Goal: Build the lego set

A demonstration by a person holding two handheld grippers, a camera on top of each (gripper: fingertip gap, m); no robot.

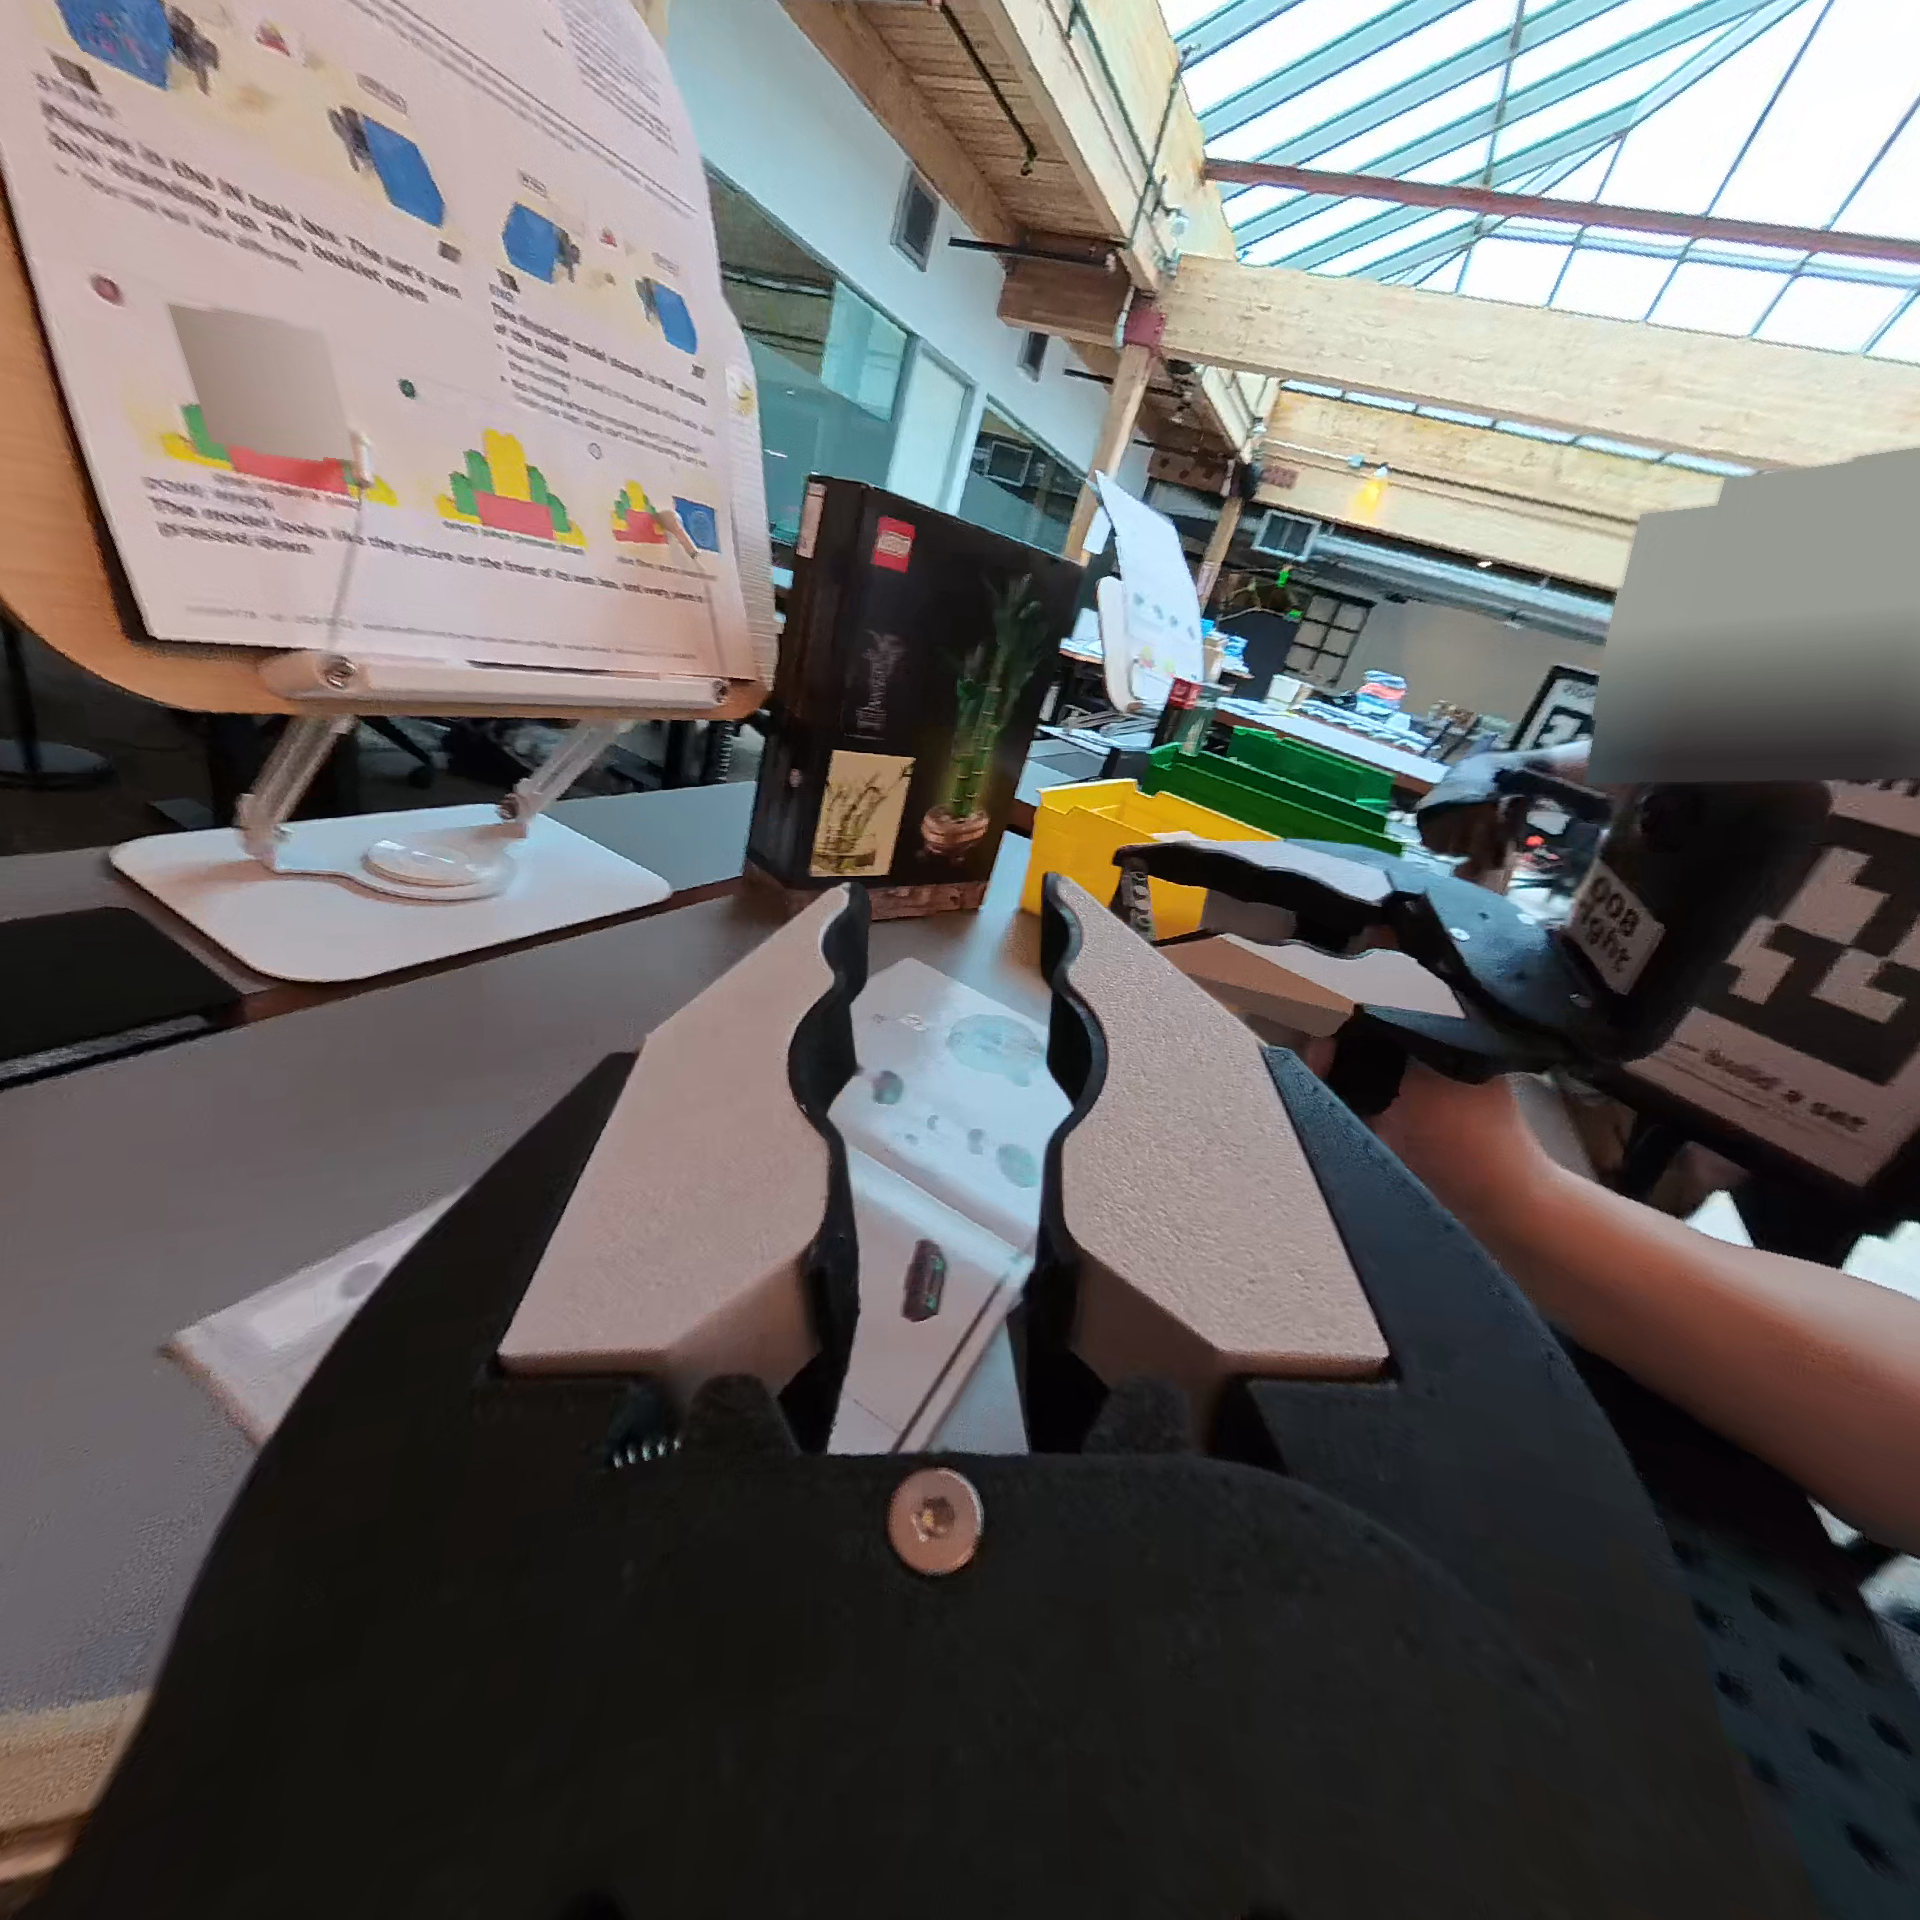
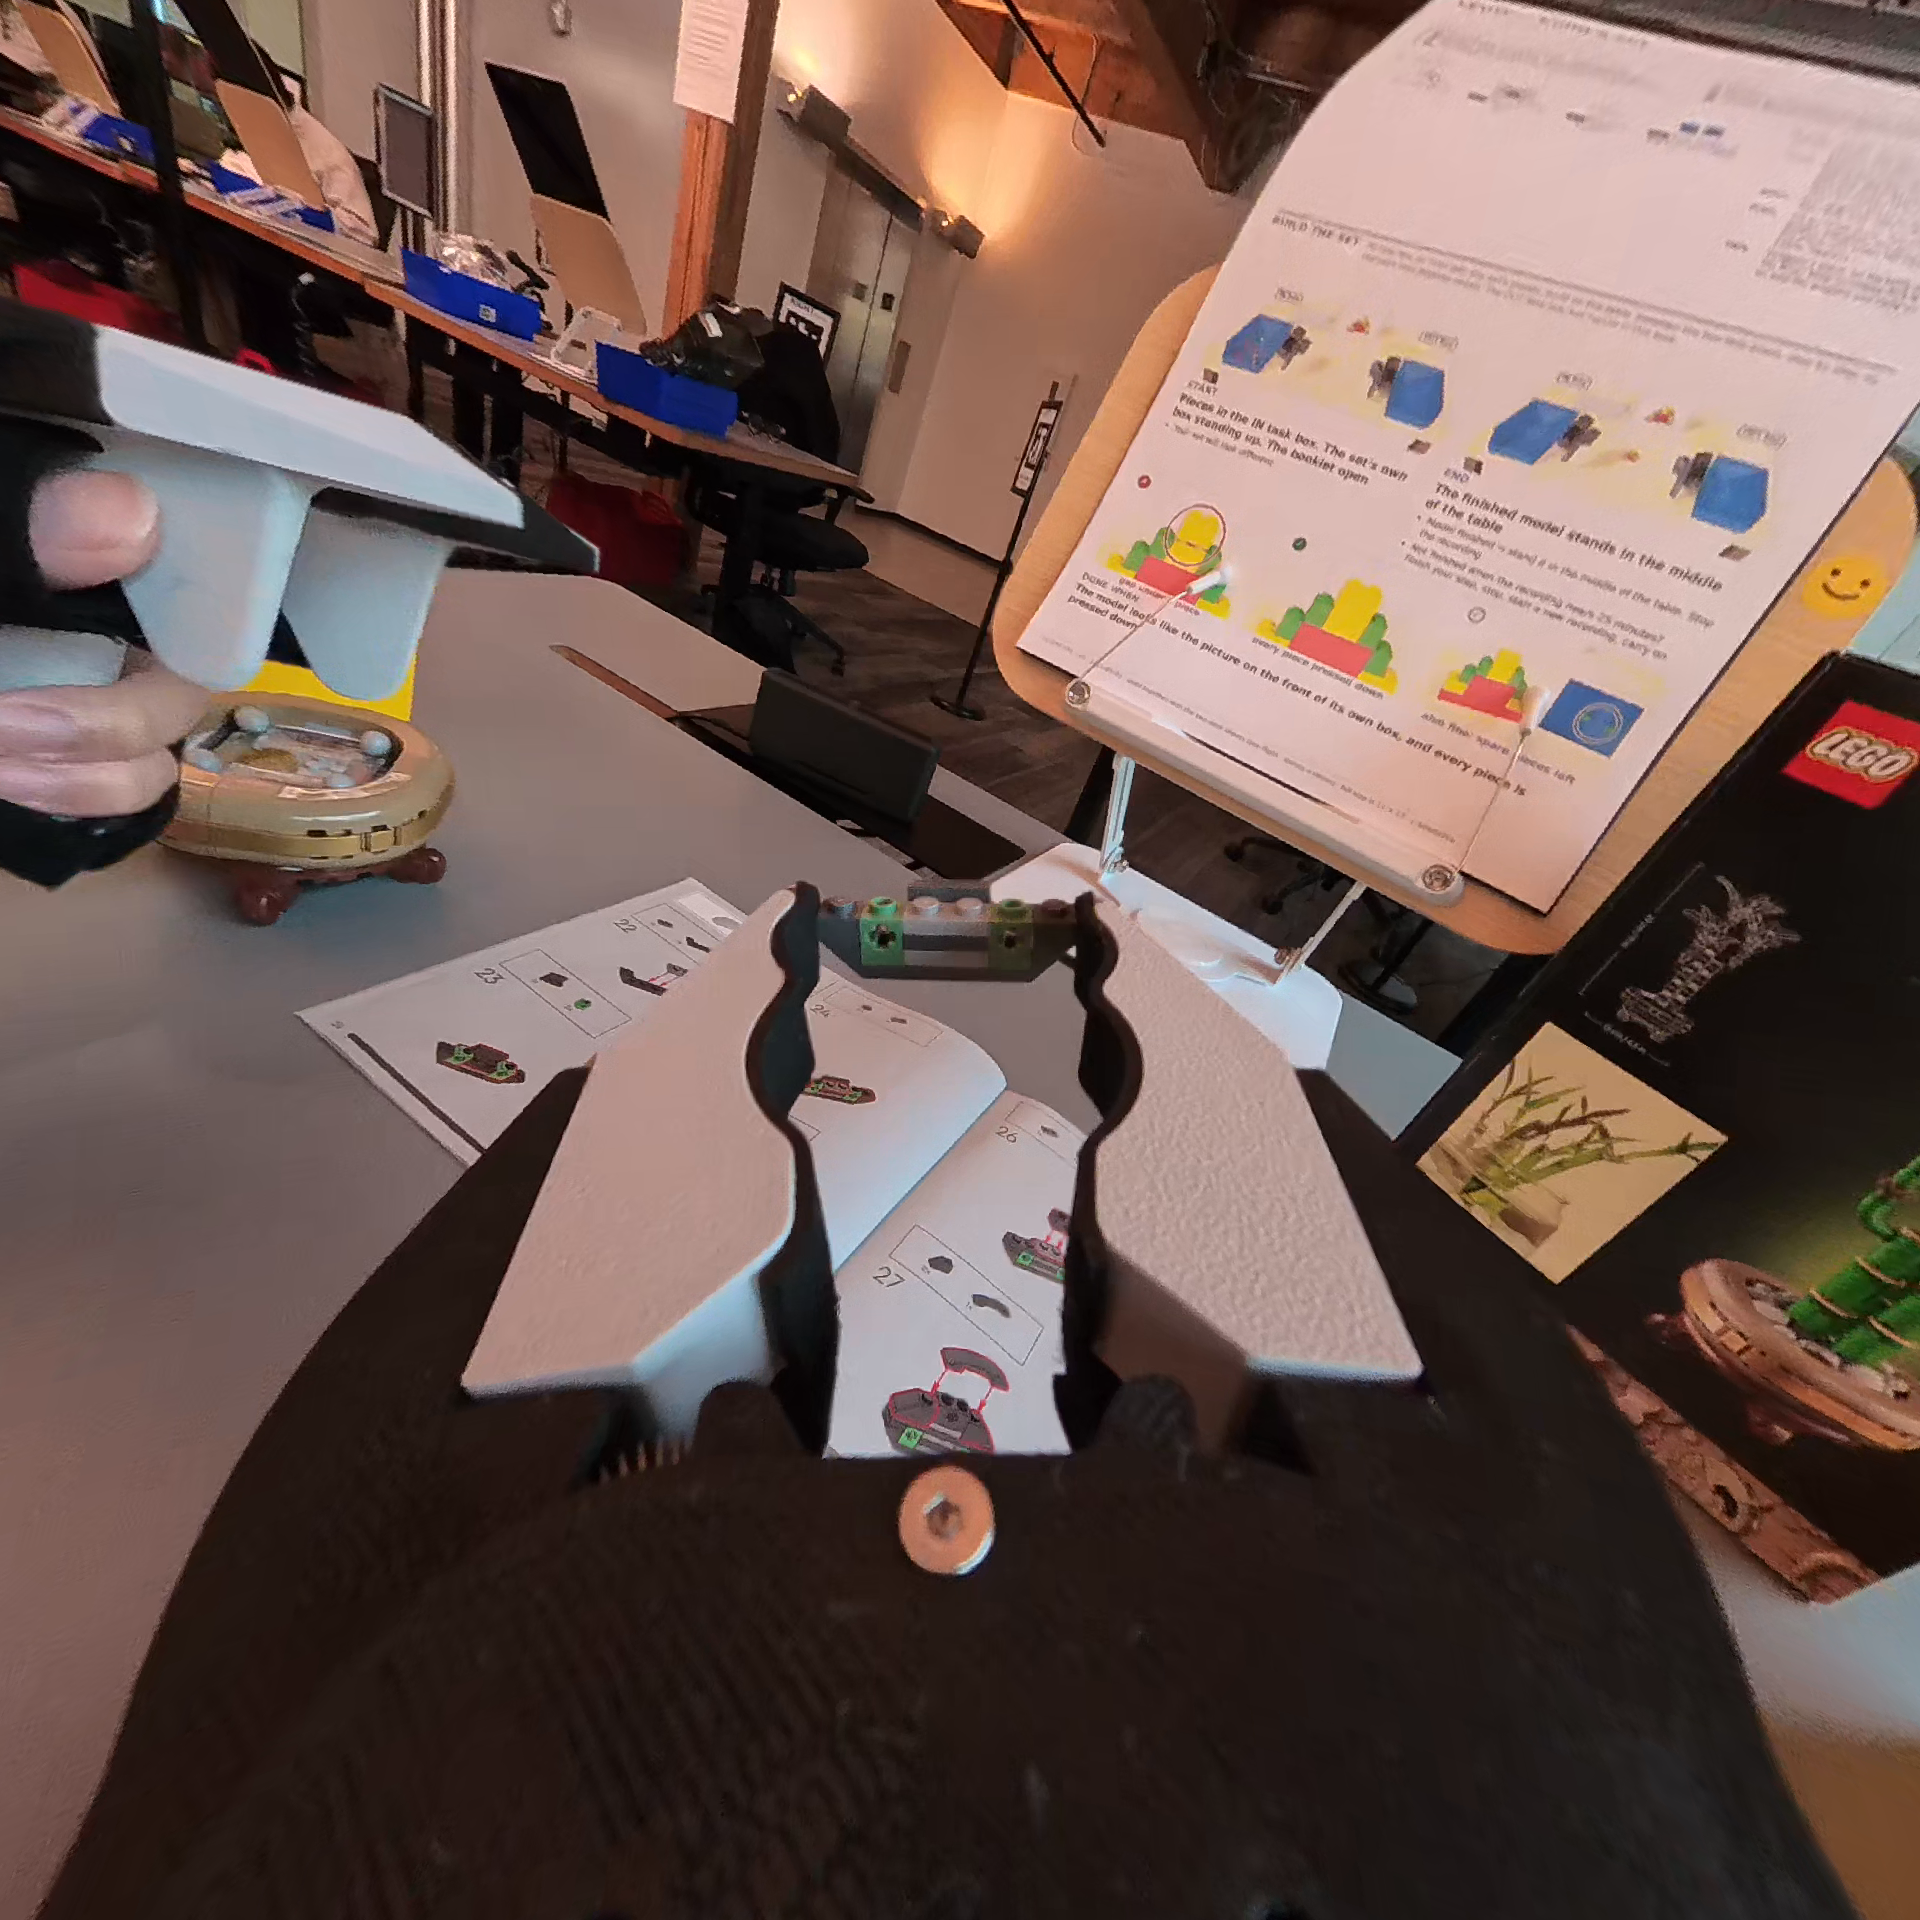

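Left wrist view
- Left gripper (image 1: pixel 951 935): its 2 fingers stand apart with nothing between them, raised over the open instruction booklet (image 1: pixel 935 1122).
- Booklet: lies flat on the grey table (image 1: pixel 364 1122), its pale pages showing in the gap between the fingers.
- Lego box (image 1: pixel 904 696): dark, upright on the table beyond the fingertips, with a bamboo plant pictured on it.
- Bins: a yellow bin (image 1: pixel 1101 842) just right of the box, a green bin (image 1: pixel 1278 784) behind it.
- Document stand (image 1: pixel 395 862): white, at the left, carrying a printed sheet (image 1: pixel 364 312).
- Right gripper (image 1: pixel 1153 883): seen from the side at the right, held in a person's hand (image 1: pixel 1455 1122); from here I cannot tell what it holds.

Right wrist view
- Right gripper (image 2: pixel 940 930): clamped on a small brick assembly (image 2: pixel 940 935) at the fingertips, grey and dark with 2 green pieces, held above the booklet (image 2: pixel 644 997).
- Left gripper (image 2: pixel 312 665): upper left, above a tan oval base model (image 2: pixel 312 790) on brown feet that stands on the table (image 2: pixel 260 1195).
- Lego box (image 2: pixel 1714 1143): at the right edge, beside the stand's sheet (image 2: pixel 1455 499).
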